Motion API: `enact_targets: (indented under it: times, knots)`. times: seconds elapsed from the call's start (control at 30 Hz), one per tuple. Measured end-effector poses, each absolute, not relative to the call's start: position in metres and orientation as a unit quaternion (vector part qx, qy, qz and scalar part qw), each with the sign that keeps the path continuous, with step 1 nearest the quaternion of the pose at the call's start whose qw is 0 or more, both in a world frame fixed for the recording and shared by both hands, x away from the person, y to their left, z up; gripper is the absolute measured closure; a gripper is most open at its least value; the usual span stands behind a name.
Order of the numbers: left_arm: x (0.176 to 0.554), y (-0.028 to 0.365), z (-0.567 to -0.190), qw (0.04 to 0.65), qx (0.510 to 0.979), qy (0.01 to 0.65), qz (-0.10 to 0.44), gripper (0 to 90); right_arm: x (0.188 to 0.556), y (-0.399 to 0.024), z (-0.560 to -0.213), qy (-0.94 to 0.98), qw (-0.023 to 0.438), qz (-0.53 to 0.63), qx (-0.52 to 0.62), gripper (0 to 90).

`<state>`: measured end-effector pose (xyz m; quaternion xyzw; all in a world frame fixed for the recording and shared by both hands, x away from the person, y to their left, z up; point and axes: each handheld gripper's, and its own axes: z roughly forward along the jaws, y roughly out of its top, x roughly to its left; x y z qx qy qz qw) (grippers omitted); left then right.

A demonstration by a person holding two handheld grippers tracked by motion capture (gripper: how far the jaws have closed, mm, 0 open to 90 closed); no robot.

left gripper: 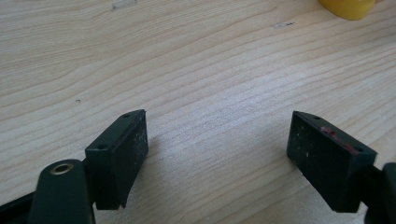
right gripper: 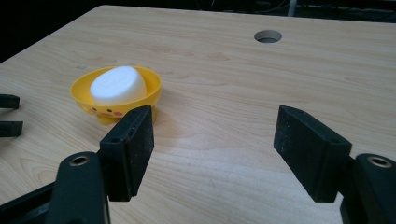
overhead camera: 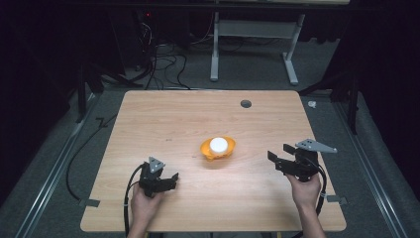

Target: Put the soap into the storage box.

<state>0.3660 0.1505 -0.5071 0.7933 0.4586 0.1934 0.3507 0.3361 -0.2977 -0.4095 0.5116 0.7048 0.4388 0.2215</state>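
Both claws sit over the wooden counter (overhead camera: pixel 163 124), each held in a hand from the near edge. Left claw (overhead camera: pixel 171 179) is low at the near left, jaws spread wide with bare wood between them; nothing gripped. Right claw (overhead camera: pixel 279 154) is at the near right, raised a bit off the surface, jaws also apart and empty, pointing toward the middle. Yellow bowl (overhead camera: pixel 218 148) sits mid-counter between the two claws, apart from both, upright. A white round block (overhead camera: pixel 218 144) rests inside it, tilted slightly in the right gripper view. The bowl has a small face print on its side (right gripper: pixel 108 112). From the right gripper view the bowl lies just past the left jaw, not touching it. Round cable hole (overhead camera: pixel 245 103) sits near the far edge of the counter. Floor cables (overhead camera: pixel 163 62) lie beyond the counter.
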Motion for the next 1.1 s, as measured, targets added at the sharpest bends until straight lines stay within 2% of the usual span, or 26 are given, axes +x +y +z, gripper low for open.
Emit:
enact_targets:
  times: [1.1]
  knots:
    - [0.366,0.15,-0.507,0.35,0.793,0.46,0.194,20.9,0.32,-0.3,-0.453,0.704,0.188,0.432,0.531,29.5]
